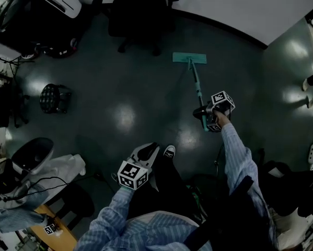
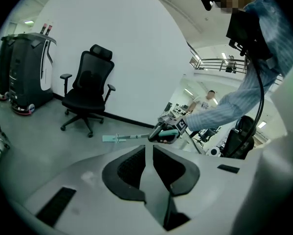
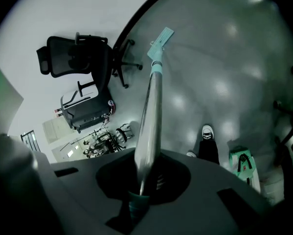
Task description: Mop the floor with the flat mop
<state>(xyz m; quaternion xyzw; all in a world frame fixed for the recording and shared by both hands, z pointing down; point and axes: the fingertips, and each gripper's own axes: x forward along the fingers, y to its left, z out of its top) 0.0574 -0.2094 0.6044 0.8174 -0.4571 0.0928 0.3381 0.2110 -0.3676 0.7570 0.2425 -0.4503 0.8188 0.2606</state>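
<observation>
Right now the right tongs (image 1: 205, 113) clench the mop (image 1: 196, 82) by its handle, its head flat on the floor (image 1: 119, 88) near the chair (image 1: 140, 14). The left tongs (image 1: 146, 151) hang closed and empty. Mid-stroke, I'd say; next, pull back evenly.

The flat mop (image 1: 189, 58) has a blue-green head and a shiny silver pole. The right gripper (image 1: 202, 114) wears black-and-white squares — past it, a black chair (image 1: 140, 9) on dark grey floor (image 1: 119, 77).
</observation>
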